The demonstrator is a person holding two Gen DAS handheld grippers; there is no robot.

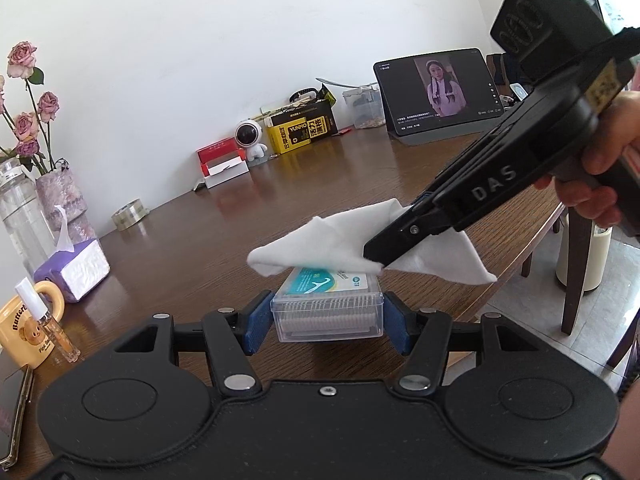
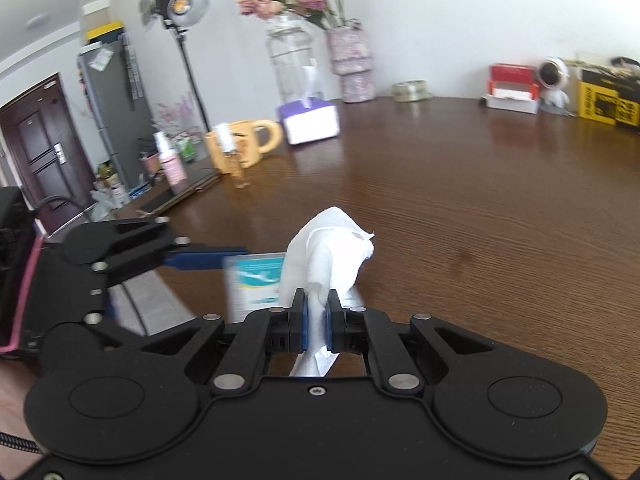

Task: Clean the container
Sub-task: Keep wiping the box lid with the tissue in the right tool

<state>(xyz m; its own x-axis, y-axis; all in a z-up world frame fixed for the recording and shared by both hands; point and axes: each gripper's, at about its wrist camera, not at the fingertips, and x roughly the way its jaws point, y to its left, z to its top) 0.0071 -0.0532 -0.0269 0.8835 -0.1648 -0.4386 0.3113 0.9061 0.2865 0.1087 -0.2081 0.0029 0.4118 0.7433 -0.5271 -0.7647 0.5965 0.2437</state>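
Low in the centre of the left wrist view, the left tongs (image 1: 327, 322) are clamped on the short ends of the clear plastic container (image 1: 328, 308), held just above the table (image 1: 240, 220). It looks light, rigid and smooth (likely slippery), so an end grip suits it. To its right, the right tongs (image 1: 374, 258) are pinched on a soft white wipe (image 1: 320, 240) draped over the lid.
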